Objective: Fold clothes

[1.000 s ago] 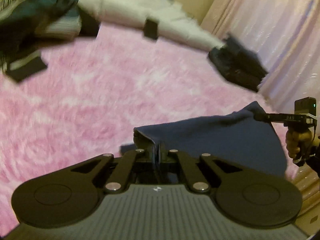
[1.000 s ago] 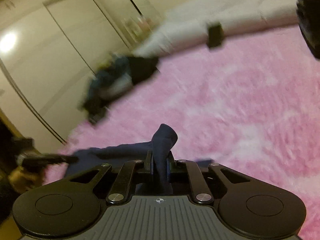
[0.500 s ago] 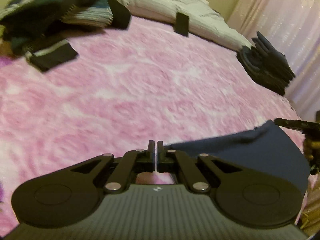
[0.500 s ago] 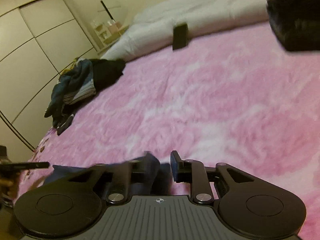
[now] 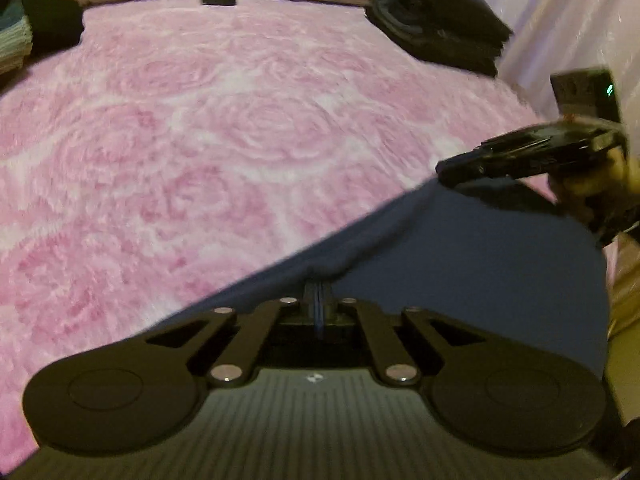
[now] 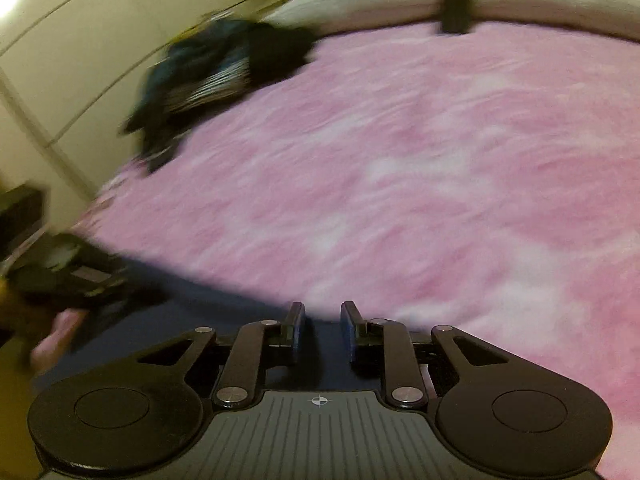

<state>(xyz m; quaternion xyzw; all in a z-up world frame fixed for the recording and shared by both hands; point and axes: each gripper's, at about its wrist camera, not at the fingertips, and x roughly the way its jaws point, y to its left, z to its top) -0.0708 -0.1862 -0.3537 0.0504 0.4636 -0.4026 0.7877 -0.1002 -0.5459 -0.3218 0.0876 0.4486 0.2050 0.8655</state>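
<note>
Mostly bare, the pink bed [image 5: 248,128] lies open; clothes pile [image 6: 216,76] at its far-left corner. Navy garment [image 5: 472,256] spans the near edge, pinched by the left hand-held gripper [image 5: 318,294]; right hand-held gripper [image 6: 322,330] gapes narrowly, empty.

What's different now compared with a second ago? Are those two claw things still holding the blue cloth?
The right gripper has let go: its fingers, clamped on a raised fold of the navy garment a second ago, now stand open over it. The left gripper looked closed without cloth half a second ago and now pinches the garment's edge. The garment lies flatter. The pink blanket and dark clothes pile stay put.
</note>
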